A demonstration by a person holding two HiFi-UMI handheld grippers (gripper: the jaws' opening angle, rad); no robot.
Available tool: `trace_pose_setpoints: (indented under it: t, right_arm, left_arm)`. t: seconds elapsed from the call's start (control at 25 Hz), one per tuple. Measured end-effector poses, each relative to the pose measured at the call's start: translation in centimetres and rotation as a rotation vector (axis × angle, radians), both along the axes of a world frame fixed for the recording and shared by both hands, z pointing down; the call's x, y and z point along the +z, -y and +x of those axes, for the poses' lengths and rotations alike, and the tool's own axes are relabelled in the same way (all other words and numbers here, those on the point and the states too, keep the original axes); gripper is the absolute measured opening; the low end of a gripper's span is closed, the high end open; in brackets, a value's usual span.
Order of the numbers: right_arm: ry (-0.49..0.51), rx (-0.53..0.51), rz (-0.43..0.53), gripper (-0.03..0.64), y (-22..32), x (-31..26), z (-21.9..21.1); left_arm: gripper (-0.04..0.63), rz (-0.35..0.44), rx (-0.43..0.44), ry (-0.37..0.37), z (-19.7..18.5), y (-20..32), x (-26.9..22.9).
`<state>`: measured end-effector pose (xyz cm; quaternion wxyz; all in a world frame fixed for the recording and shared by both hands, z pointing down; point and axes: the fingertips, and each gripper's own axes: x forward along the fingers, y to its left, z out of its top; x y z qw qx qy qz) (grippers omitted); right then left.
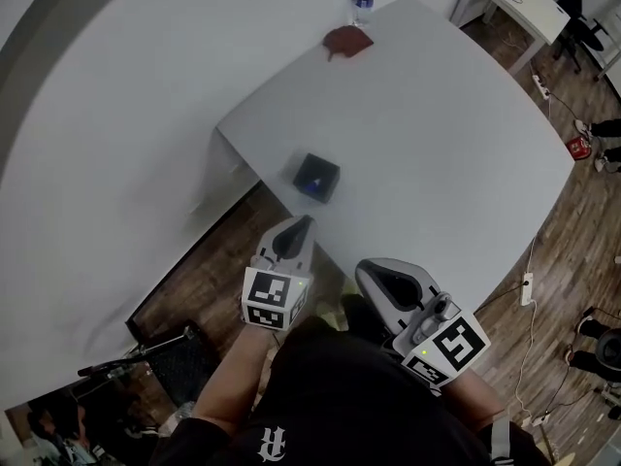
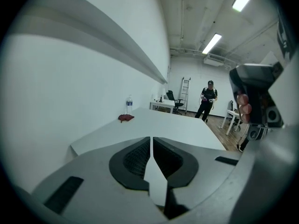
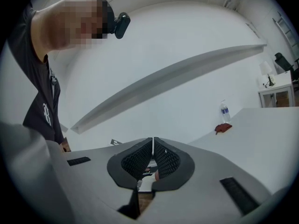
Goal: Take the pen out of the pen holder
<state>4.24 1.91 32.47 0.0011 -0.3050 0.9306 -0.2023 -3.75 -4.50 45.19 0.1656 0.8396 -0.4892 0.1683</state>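
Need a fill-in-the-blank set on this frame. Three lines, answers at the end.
1. The left hand-held gripper and the right hand-held gripper both have their jaws ____.
2. The water bottle stands beside a crumpled ____ cloth.
3. The pen holder stands on the table, and ____ gripper touches it.
Missing words: shut; red; neither.

- You are not looking at any word or number that is reading clearly.
- Your black shirt is showing a white emblem, its letters unclear.
- The water bottle is carrying a label too small to read.
- The cubes on your left gripper and right gripper are showing only square markers.
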Motion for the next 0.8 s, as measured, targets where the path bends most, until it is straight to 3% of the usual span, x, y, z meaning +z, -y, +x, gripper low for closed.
trace_pose_setpoints:
  t: [0.36,0.52,0.8]
  right_arm:
    - [-0.007,0.003,-0.094,0.017,3.6,2.7,0.2]
    - [-0.032,0.038,-0.118,0.017,4.6,3.6,0.0]
    - [-0.066,0.082,-0.154,0.017,5.2,4.1,-0.2]
  left_arm:
    - [0.009,-0.077,0.004,0.091,-0.7,4.6,5.8]
    - [0.071,-0.113,0.006,0.098,-1.1,5.7,8.4]
    - [0.106,-0.153,0.018,0.145,-1.0,7.4,11.7]
